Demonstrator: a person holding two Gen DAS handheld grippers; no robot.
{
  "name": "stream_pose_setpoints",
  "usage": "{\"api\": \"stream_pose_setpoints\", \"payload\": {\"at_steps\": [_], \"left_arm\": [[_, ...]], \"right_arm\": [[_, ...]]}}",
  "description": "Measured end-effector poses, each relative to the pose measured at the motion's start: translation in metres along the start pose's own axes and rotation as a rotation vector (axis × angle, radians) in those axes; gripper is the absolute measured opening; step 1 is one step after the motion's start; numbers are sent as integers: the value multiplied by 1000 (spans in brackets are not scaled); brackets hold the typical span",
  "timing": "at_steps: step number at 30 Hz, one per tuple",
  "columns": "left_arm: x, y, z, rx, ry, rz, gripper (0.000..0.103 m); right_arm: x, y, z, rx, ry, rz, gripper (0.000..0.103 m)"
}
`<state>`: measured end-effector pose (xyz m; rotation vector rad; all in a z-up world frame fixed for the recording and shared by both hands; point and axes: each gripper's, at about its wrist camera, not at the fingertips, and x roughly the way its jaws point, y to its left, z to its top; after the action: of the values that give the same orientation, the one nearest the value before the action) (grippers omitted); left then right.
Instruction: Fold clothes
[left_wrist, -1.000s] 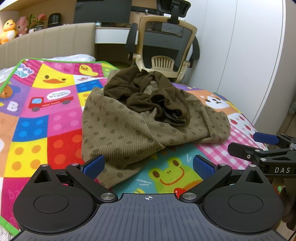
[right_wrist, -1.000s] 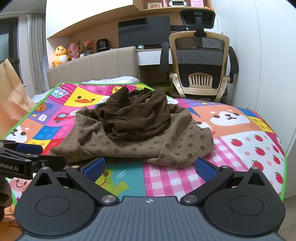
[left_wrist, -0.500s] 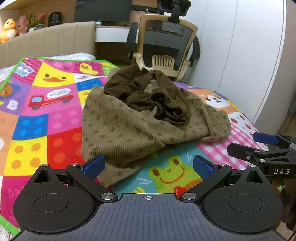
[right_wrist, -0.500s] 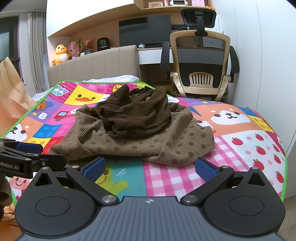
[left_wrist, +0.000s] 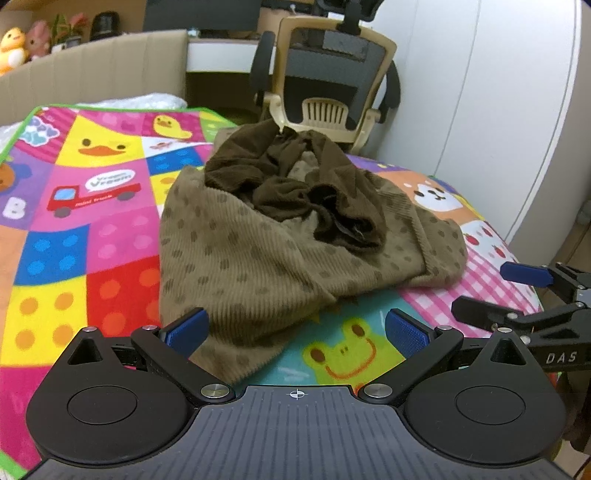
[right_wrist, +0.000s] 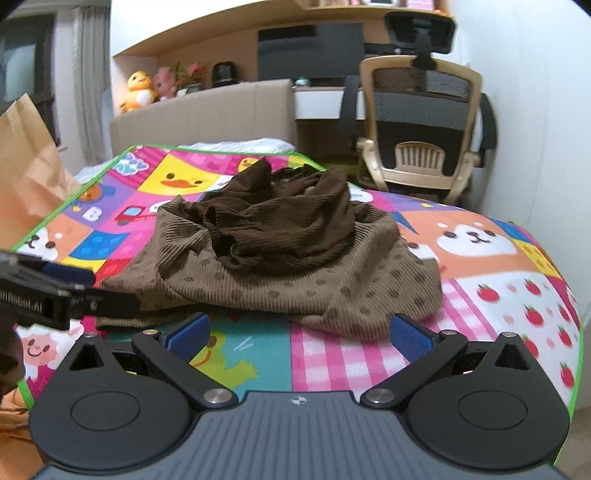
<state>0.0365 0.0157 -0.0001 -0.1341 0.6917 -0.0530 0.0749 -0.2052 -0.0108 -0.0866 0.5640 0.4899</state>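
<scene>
- Seen only from the right wrist: a brown paper bag (right_wrist: 26, 173) at the far left edge, a dark window with a pale curtain behind it, and the blanket's strawberry squares by its right border.
- Seen only from the left wrist: the near hem of the dotted garment (left_wrist: 236, 266) reaching almost to the left fingertip, and a green frog patch just ahead of the tool.
- Each tool visible in the other's view: right gripper (left_wrist: 517, 291) at the right edge, left gripper (right_wrist: 66, 291) at the left edge (somewhat blurred).
- Left gripper (left_wrist: 295, 328): blue pads spread wide, nothing between them, held low over the blanket.
- Right gripper (right_wrist: 299, 332): likewise spread wide and empty, just short of the cloth's front edge.
- Two garments in one heap at mid-blanket: the tan corduroy one with dark dots underneath, a darker brown ribbed garment (right_wrist: 280, 218) crumpled on top; possibly one piece with a lining, hard to tell.
- Two plush toys (right_wrist: 138, 90) on the ledge, one yellow, one pink.
- One cartoon-patchwork blanket (right_wrist: 480, 236) over a bed, beige padded headboard (right_wrist: 207, 114) beyond.
- One mesh office chair (right_wrist: 424, 122) by a white desk, dark monitor above, white wall on the right.
</scene>
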Motion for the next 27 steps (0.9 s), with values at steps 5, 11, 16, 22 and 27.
{"api": "stream_pose_setpoints", "payload": {"at_steps": [5,11,16,22,27], "left_arm": [[18,13,31,1,16,-8,103],[44,37,60,-16,36,-4,103],[69,68,73,-58,46,38,103],[90,99,80,-124,71,24,103],[98,111,86,-147,76,-55,103]], "right_arm": [[41,-16,17,79,104,37,103],[72,-39,10,268,217,86,103],[70,-56,1,418,186,126,103],[69,-69,-2,549,164,155,103],[45,-54,26,298,49,163,103]]}}
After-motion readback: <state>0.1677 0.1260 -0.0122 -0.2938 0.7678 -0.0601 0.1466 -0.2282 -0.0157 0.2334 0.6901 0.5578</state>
